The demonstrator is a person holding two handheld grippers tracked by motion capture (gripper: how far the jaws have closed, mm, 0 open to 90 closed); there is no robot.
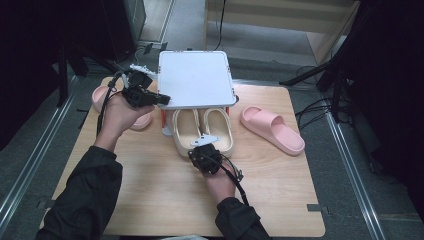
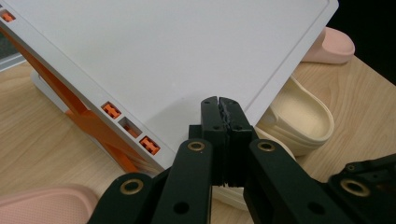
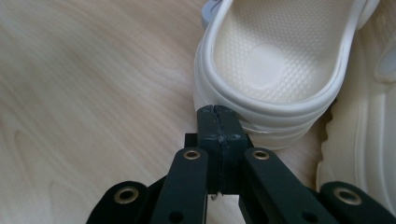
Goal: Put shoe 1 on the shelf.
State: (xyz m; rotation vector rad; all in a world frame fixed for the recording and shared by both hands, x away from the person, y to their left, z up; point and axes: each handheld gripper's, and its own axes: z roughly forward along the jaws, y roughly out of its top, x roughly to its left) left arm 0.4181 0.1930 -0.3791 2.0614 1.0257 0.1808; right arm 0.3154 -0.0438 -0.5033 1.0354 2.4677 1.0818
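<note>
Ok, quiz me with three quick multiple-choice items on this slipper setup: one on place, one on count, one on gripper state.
1. Where does the cream pair of slippers sit?
A. partly under the white rack
B. on top of the rack
C. off the table

2. How many pink slippers are on the table?
A. one
B. two
C. three

3. How do the right gripper's jaws stand?
A. wide open
B. shut on a slipper
C. shut, holding nothing

Answers:
1 A, the toe ends run beneath the rack's white top.
2 B, one pink slipper lies right of the rack and another left of it.
3 C, the jaws meet at a cream slipper's heel rim with nothing between them.
</note>
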